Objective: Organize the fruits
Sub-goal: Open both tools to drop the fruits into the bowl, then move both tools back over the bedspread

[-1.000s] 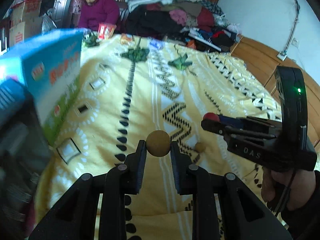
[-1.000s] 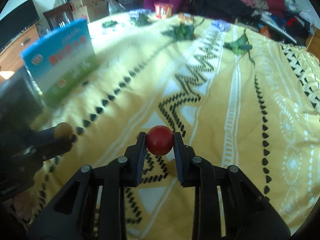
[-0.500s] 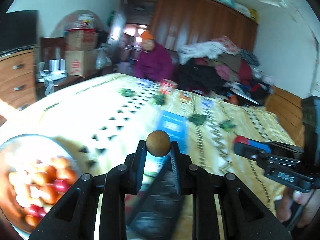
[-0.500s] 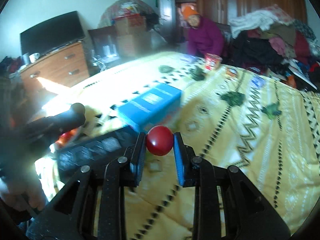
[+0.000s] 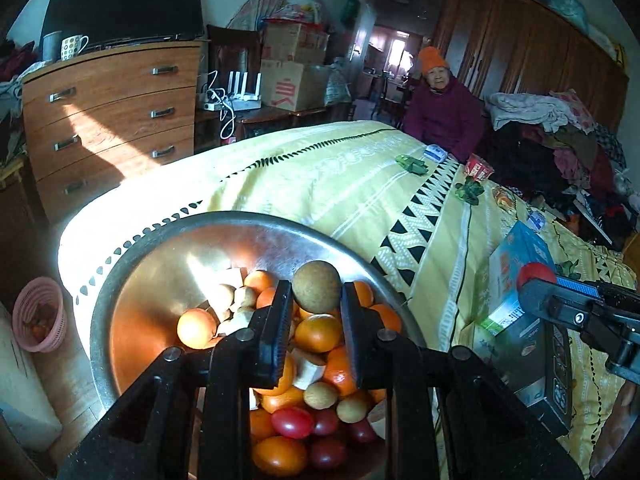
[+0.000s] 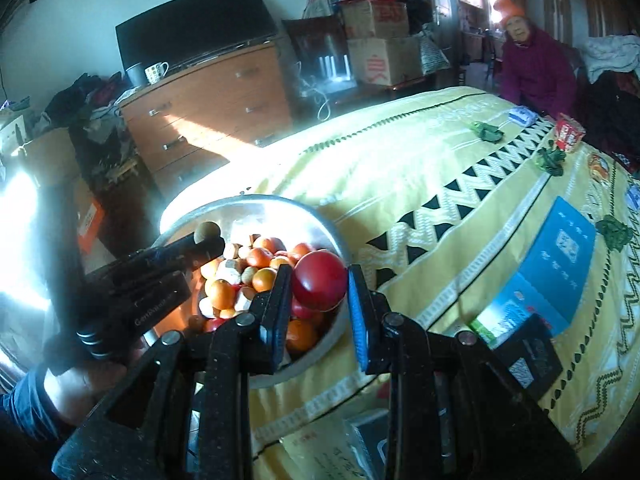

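Judging by the pile in the steel bowl (image 5: 132, 292), most of the sorting appears done: oranges (image 5: 318, 333), red fruits (image 5: 292, 422) and brown fruits (image 5: 320, 395) are already heaped inside it. Two more pieces are held above the bowl, not yet dropped. A brown fruit (image 5: 316, 286) is clamped between the narrow jaws of the left gripper (image 5: 314, 312), directly over the heap. A red fruit (image 6: 319, 286) is pinched in the right gripper (image 6: 318, 300), hovering over the bowl's near rim. What is left, it seems, is for both jaws to be opened so the fruits fall in. Whether other fruit remains on the yellow bedspread (image 6: 440, 168) cannot be told; none is seen there.
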Demonstrator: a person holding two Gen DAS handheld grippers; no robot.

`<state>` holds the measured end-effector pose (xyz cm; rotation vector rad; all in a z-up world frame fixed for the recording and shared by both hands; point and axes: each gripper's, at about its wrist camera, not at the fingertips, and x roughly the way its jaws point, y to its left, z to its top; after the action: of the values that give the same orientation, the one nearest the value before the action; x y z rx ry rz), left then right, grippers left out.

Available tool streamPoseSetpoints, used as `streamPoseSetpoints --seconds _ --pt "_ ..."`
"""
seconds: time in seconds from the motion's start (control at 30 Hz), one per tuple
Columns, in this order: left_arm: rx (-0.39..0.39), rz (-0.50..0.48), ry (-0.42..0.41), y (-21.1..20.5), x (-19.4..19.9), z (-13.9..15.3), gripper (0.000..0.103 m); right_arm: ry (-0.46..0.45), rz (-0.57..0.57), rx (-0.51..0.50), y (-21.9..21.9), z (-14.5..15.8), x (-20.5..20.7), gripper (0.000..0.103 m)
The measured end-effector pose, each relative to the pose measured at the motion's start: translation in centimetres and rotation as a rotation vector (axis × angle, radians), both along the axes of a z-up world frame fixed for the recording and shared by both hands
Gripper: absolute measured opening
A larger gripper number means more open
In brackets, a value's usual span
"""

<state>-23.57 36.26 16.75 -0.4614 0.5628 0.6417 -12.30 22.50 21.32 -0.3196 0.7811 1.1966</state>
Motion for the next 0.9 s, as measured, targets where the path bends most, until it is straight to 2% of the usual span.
streamPoseSetpoints --seconds 0.3,0.33,0.37,0.4,0.43,0.47,0.5,0.67,0.9 --pt "-0.041 0.001 0.019 2.0 -0.7 -1.6 0.024 0.013 0.046 -0.085 3.7 -2.3 -1.7 0.029" --pt "-0.043 0.007 0.02 2.1 -0.7 -1.7 0.025 0.009 0.051 -0.093 4.2 -2.3 -1.9 0.029" --pt "-0.046 0.014 0.02 2.2 -0.7 -1.7 0.033 -0.008 0.054 -0.102 4.4 -2.3 -2.1 0.029" --pt "-0.049 0.02 0.013 2.4 -0.9 -1.7 0.04 -0.028 0.056 -0.107 4.6 -2.1 -2.4 0.039" --pt "-0.041 0.032 0.003 2.4 -1.1 -1.5 0.053 -0.048 0.052 -0.107 4.6 -1.9 -2.6 0.049" --pt "-0.028 0.045 -0.002 2.4 -1.3 -1.4 0.058 -0.066 0.045 -0.101 4.7 -1.7 -2.8 0.068" --pt "-0.019 0.054 -0.005 2.4 -1.4 -1.2 0.059 -0.088 0.037 -0.091 4.6 -1.4 -3.0 0.078" --pt "-0.009 0.063 -0.014 2.1 -1.4 -0.7 0.061 -0.226 -0.015 -0.097 4.0 -0.2 -3.8 0.078" --pt "0.026 0.044 -0.042 0.0 -0.9 1.5 0.063 -0.321 -0.073 -0.079 1.6 1.8 -3.7 0.078"
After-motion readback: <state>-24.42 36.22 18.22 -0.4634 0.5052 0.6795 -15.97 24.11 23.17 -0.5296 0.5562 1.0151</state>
